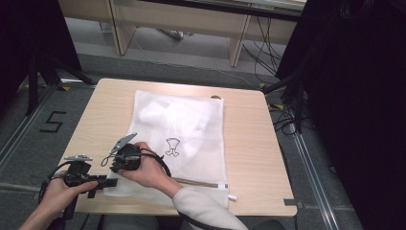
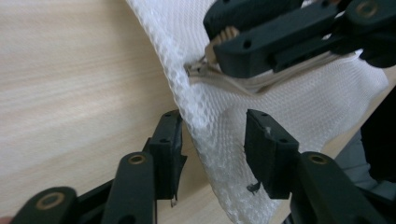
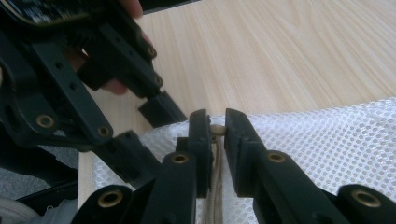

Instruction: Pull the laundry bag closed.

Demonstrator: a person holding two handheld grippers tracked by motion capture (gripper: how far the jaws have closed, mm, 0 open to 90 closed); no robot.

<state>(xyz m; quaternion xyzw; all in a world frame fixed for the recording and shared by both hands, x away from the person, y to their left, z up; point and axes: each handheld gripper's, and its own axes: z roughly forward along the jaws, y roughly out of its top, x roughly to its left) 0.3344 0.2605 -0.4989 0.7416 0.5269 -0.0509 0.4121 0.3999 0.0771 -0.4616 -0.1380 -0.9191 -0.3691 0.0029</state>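
A white mesh bag (image 1: pixel 177 139) lies flat on the wooden surface (image 1: pixel 249 143), its zipper edge toward the person and its near left corner at the two grippers. The right gripper (image 3: pixel 215 128) is clenched on the beige zipper pull (image 3: pixel 216 127) at that corner, with the zipper tape (image 2: pixel 243 84) running out from between its jaws. The left gripper (image 2: pixel 212 140) straddles the mesh corner just below the pull; its jaws stand released, apart from the fabric on both sides, so nothing is grasped there yet. The bag looks very light, soft and limp: it would drape and bunch rather than keep shape, and a pull on the zipper would likely drag the whole bag unless the corner is pinned. The open weave should give the pads fair purchase, though a thin pinch may slip. The best holds appear to be the small pull tab for the zipper and the doubled seam at the corner for anchoring.
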